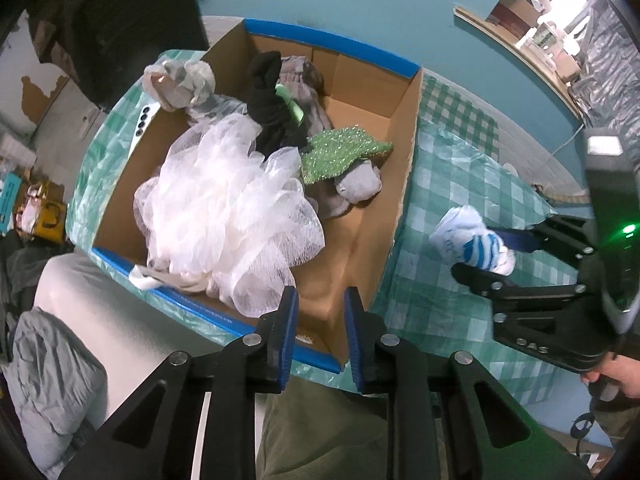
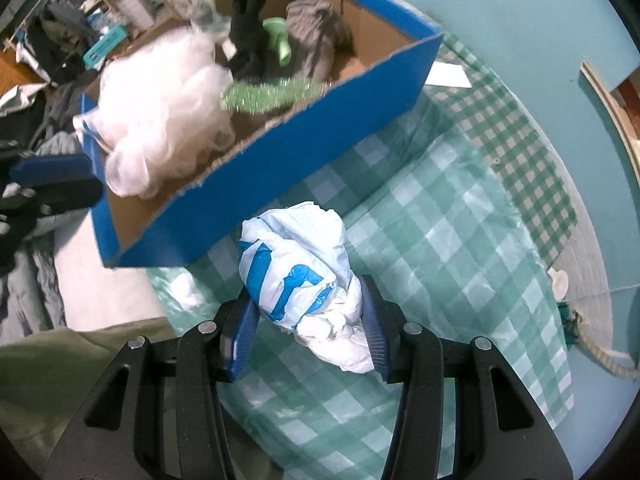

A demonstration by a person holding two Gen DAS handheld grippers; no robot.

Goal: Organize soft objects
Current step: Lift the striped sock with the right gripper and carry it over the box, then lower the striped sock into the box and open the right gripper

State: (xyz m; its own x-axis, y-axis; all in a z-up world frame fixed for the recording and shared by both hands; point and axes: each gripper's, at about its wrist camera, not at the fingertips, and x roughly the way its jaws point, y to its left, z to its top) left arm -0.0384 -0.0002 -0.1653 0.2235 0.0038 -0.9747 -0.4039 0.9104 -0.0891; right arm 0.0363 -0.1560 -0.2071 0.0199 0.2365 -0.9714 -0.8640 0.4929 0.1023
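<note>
A blue cardboard box stands on the green checked tablecloth. In it lie a white mesh sponge, a black cloth, grey cloths, a green glittery cloth and a crumpled plastic bag. My right gripper is shut on a knotted white-and-blue plastic bag, just above the tablecloth to the right of the box. My left gripper is open and empty over the box's near edge.
The table with the checked cloth runs to the right of the box, by a teal wall. A white paper lies behind the box. A rope lies at the table's right edge. A bed with grey bedding is at the left.
</note>
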